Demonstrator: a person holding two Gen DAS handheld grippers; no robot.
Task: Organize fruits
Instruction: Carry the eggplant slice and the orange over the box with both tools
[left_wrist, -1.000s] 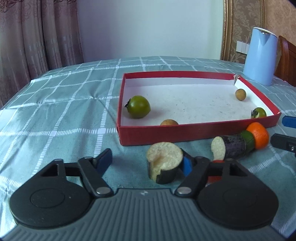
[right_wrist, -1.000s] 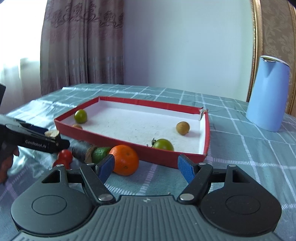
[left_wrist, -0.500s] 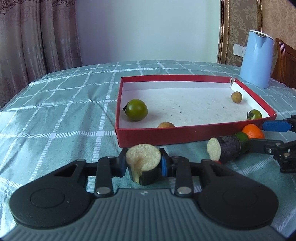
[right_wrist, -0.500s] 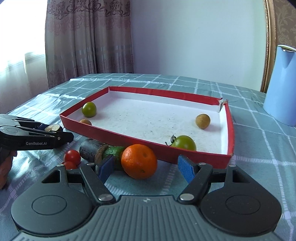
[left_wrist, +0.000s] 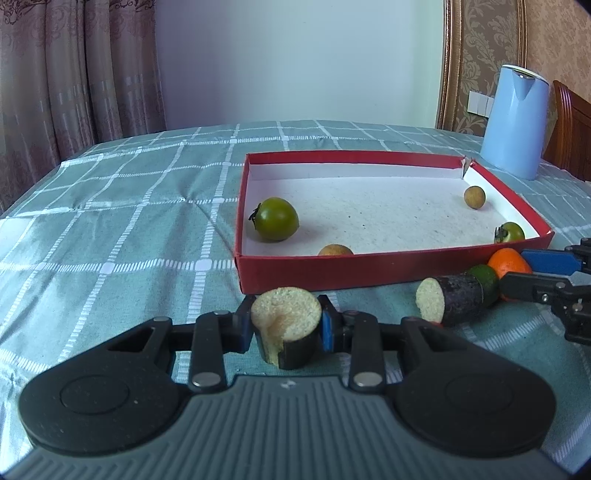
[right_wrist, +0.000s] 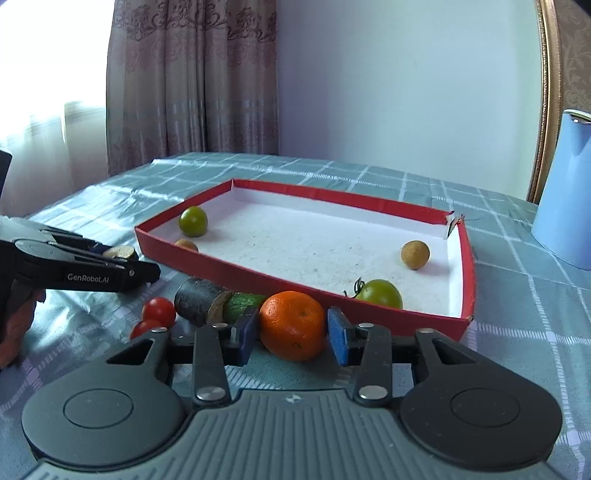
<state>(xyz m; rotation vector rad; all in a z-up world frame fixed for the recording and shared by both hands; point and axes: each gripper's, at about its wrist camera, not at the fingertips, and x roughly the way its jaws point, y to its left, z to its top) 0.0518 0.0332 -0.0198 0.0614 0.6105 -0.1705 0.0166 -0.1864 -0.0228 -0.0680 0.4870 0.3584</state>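
Clamping a short stub of dark-skinned sugarcane (left_wrist: 288, 328), the left gripper (left_wrist: 286, 326) is pressing its blue pads against both sides of the piece, pale cut face turned up, just in front of the near wall of the red tray (left_wrist: 369, 273). The right gripper (right_wrist: 291, 334) has just been closing its jaws around the orange (right_wrist: 292, 325); the pads are sitting at the fruit's flanks, though I cannot tell whether they are already pressing firmly.

Beside the orange, a second sugarcane piece (right_wrist: 197, 301) and a small green fruit, perhaps an avocado (right_wrist: 242, 304), are lying in a row on the checked tablecloth (left_wrist: 110, 221), with two cherry tomatoes (right_wrist: 159, 312) just to their left. Inside the tray, two green tomatoes (left_wrist: 277, 219) and two longans (left_wrist: 474, 197) are already resting on the white floor, leaving most of it free. A blue kettle (left_wrist: 515, 122) is standing beyond the far corner.

For a clean finish, both hands probably need lifting straight up until the fruit is clearing the red rim before travelling forward. The orange is round and smooth, so squeezing at its widest girth should be keeping it from squirting out. Lowering each item onto open floor, away from the rolling tomatoes, should be avoiding knocks.
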